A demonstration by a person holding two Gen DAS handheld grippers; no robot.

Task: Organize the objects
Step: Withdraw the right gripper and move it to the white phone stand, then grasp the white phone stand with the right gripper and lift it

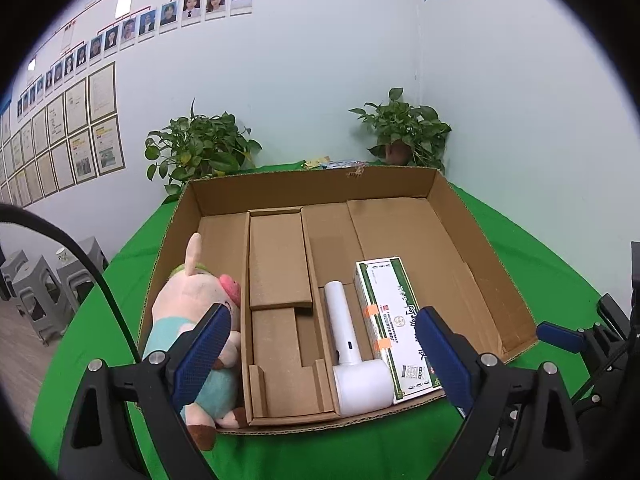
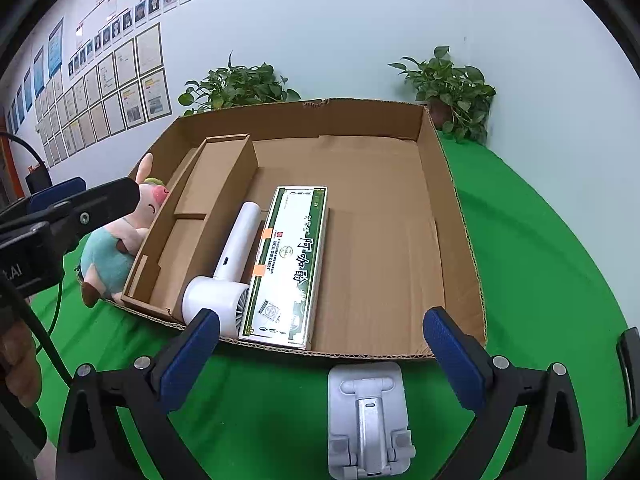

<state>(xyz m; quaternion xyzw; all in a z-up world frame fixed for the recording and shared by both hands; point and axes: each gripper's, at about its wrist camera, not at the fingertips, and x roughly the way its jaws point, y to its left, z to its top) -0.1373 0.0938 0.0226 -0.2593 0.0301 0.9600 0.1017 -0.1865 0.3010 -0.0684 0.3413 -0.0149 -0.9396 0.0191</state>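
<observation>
A shallow cardboard box sits on the green cloth. Inside lie a white hair dryer, a green-and-white carton and, in the left slot, a pink plush pig. A grey folding stand lies on the cloth in front of the box, between the right gripper's fingers. My left gripper is open and empty above the box's near edge. My right gripper is open and empty above the stand.
A cardboard insert divides the box's left half. Two potted plants stand behind the box by the wall. Grey stools stand on the floor at left. The box's right half is bare cardboard.
</observation>
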